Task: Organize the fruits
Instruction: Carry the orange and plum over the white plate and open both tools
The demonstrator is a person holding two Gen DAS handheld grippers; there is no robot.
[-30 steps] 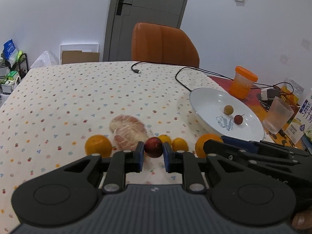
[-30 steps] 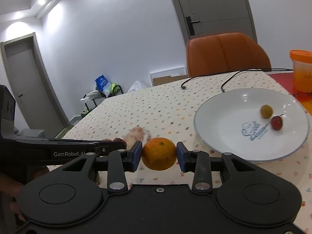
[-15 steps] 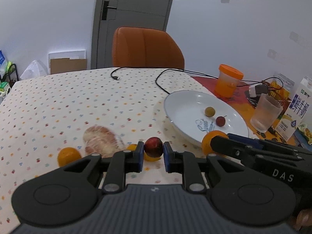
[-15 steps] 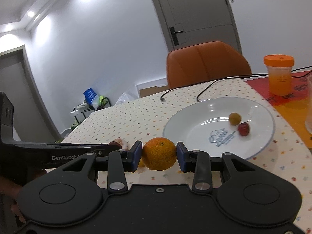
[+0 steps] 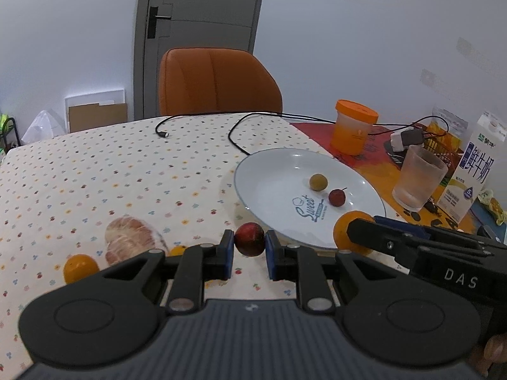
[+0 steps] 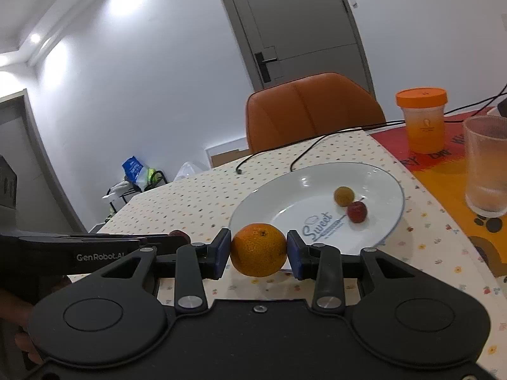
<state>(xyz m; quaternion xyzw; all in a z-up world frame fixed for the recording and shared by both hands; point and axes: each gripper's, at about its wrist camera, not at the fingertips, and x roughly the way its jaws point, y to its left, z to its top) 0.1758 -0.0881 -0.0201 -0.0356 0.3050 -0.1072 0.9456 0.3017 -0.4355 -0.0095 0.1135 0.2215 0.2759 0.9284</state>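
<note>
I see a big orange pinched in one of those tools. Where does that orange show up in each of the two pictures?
Left wrist view: the orange is at lower right, half hidden behind the other tool's black arm.
Right wrist view: the orange is at centre, between the blue pads.
Shared landmark: the white plate, just behind it in both.

Black left tool [image 5: 249, 255], blue pads [image 5: 227, 253], silver screws, "GenRobot.AI" lettering.
</note>
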